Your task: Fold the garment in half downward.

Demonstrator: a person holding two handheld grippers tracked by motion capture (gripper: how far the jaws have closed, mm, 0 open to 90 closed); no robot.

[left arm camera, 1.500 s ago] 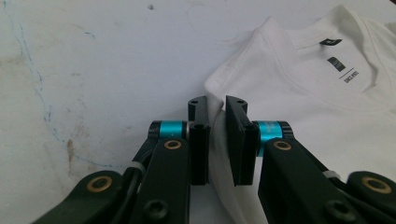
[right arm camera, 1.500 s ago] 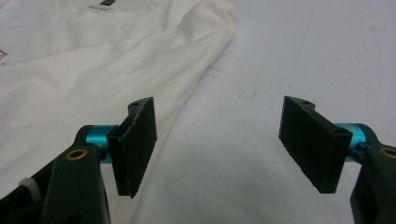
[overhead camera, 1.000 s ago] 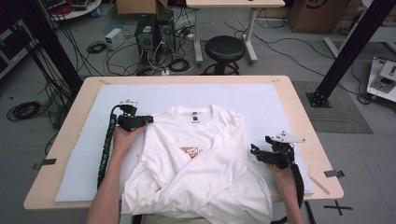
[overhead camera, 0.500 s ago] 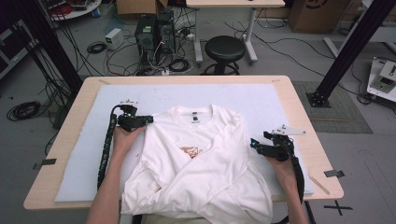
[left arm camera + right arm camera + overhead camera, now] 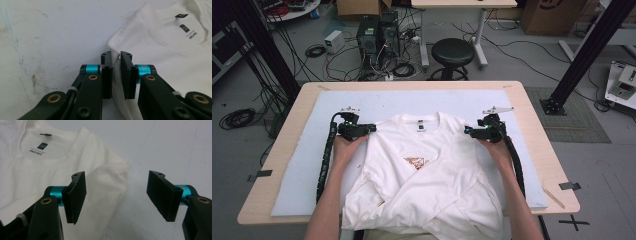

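White shirt lies flat on the surface, sleeves folded across. Left hand-held gripper clamps the shirt's shoulder edge. Right hand-held gripper is released, jaws wide over the opposite shoulder, having just narrowed slightly; nothing pinched.

Beyond my desk's far edge I see a grey floor strewn with cables, a black round stool and two computer towers. Black frame posts rise at both far corners.
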